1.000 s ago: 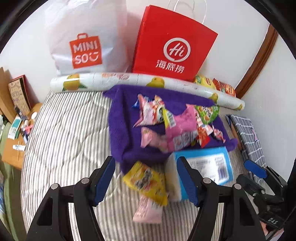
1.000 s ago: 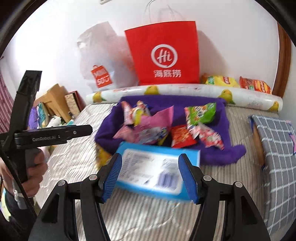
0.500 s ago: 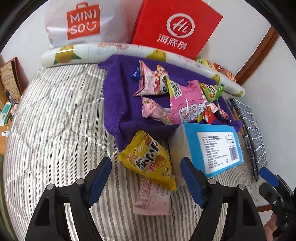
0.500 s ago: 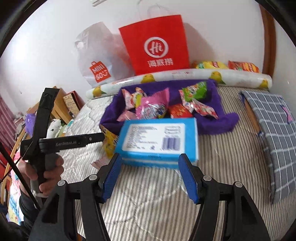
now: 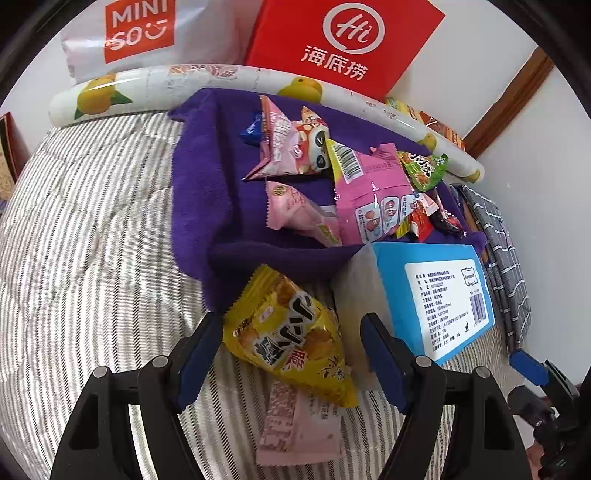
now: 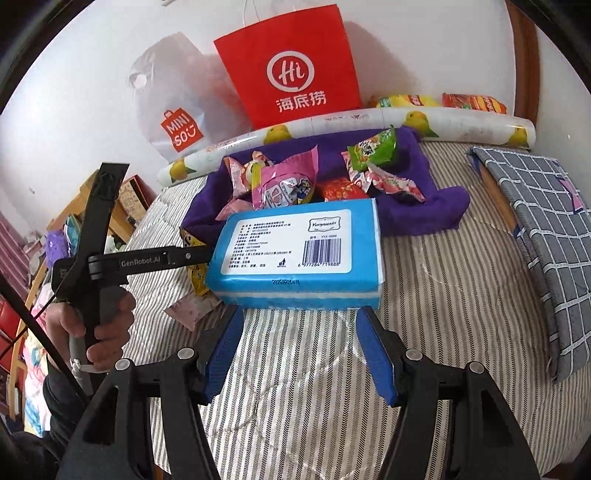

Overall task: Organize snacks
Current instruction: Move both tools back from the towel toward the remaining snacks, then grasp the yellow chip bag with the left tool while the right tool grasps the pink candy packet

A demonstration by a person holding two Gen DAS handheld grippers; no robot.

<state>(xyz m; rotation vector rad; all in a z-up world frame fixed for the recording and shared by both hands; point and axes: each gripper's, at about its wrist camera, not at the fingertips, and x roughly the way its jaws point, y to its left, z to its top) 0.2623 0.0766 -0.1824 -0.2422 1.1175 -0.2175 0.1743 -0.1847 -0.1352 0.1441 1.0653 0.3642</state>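
1. The left gripper (image 5: pixel 288 347) is seen tilted down over a striped mattress (image 5: pixel 92 258), its blue fingers (image 5: pixel 195 350) spread apart and clear of everything; nothing is gripped.
2. A yellow snack packet (image 5: pixel 291 336) is framed between those fingers, lying flat on the mattress and touched by neither pad as far as can be told.
3. A pale pink packet (image 5: pixel 299 424) is partly covered by the yellow packet's near corner.
4. The right gripper (image 6: pixel 299 347) is likewise held released, its jaws parted over bare mattress, with nothing between them.
5. Just beyond its fingertips a blue tissue pack (image 6: pixel 299 254) is found, lying flat with its white label facing up; whether the tips touch its near edge cannot be told.
6. In the right wrist view the left gripper's handle is shown clasped by a hand (image 6: pixel 99 325) at the left, its tip reaching to the tissue pack's left end.
7. Behind the tissue pack a purple towel (image 5: pixel 199 192) is spread, and the remaining snacks are heaped on it: a large pink bag (image 5: pixel 373 192), a pink cartoon packet (image 5: pixel 284 144), a green packet (image 6: pixel 373 147) and small red ones (image 6: pixel 340 190).
8. Along the far edge a fruit-printed roll (image 5: pixel 155 85) is laid, with a red paper bag (image 6: pixel 291 66) and a white shopping bag (image 5: pixel 147 33) propped against the wall behind it.
9. A grey checked cloth (image 6: pixel 546 229) is folded at the right side.
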